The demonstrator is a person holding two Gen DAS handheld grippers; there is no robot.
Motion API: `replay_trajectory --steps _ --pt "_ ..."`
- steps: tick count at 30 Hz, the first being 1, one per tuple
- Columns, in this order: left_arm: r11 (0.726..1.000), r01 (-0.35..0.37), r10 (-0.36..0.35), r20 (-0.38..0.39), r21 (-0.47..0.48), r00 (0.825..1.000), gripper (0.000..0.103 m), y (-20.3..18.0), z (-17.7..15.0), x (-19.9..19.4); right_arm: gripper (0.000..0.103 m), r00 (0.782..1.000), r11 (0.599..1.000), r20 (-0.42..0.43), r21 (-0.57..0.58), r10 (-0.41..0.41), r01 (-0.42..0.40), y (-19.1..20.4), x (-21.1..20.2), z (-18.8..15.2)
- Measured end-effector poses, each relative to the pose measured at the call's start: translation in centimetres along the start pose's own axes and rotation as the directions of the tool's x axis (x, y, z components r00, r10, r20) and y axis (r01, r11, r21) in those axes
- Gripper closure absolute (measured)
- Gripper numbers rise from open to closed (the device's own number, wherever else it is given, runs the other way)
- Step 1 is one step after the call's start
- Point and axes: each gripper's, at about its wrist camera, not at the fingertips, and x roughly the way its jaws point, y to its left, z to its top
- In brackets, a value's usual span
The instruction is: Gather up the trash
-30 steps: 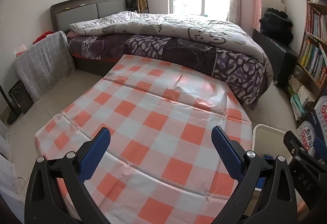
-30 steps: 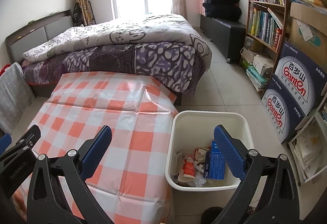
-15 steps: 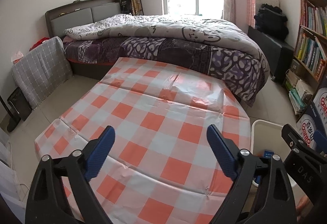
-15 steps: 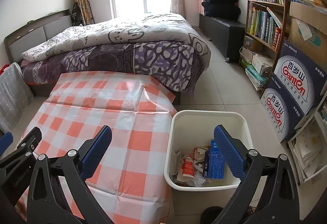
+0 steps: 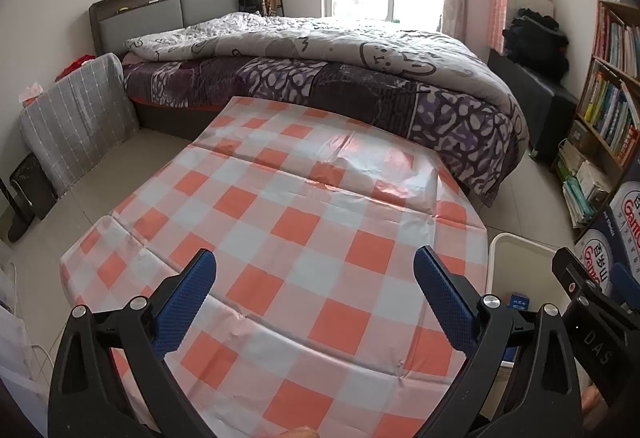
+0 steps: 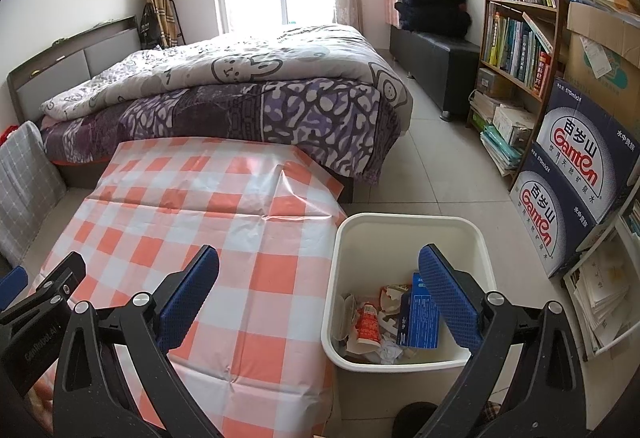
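Note:
A white trash bin [image 6: 408, 226] stands on the floor to the right of a table with an orange-and-white checked cloth [image 6: 224, 222]. Inside it lie a blue box [image 6: 418, 312], a small red-and-white bottle [image 6: 367, 324] and crumpled paper. My right gripper [image 6: 318, 296] is open and empty, above the table's right edge and the bin. My left gripper [image 5: 314, 294] is open and empty, above the checked cloth [image 5: 304, 222]. The bin's rim [image 5: 516, 244] shows at the right in the left wrist view. No trash lies on the cloth.
A bed with a grey and purple quilt [image 6: 256, 86] stands behind the table. A bookshelf [image 6: 516, 18] and stacked Ganten water cartons [image 6: 576, 174] line the right wall. A grey checked cushion [image 5: 76, 122] leans at the left. The right gripper's body [image 5: 592, 322] shows in the left wrist view.
The left gripper has drifted slightly, so its view of the table shifts a little. The right gripper has barely moved. Both stay open and empty.

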Motion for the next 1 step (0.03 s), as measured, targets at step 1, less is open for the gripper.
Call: replay_trajectory --steps 1 --pt "1.000 0.000 0.000 0.001 -0.001 1.000 0.007 0.02 0.00 -0.02 0.007 1.000 1.000 0.000 0.000 -0.001 0.001 -0.03 -0.04 -0.05"
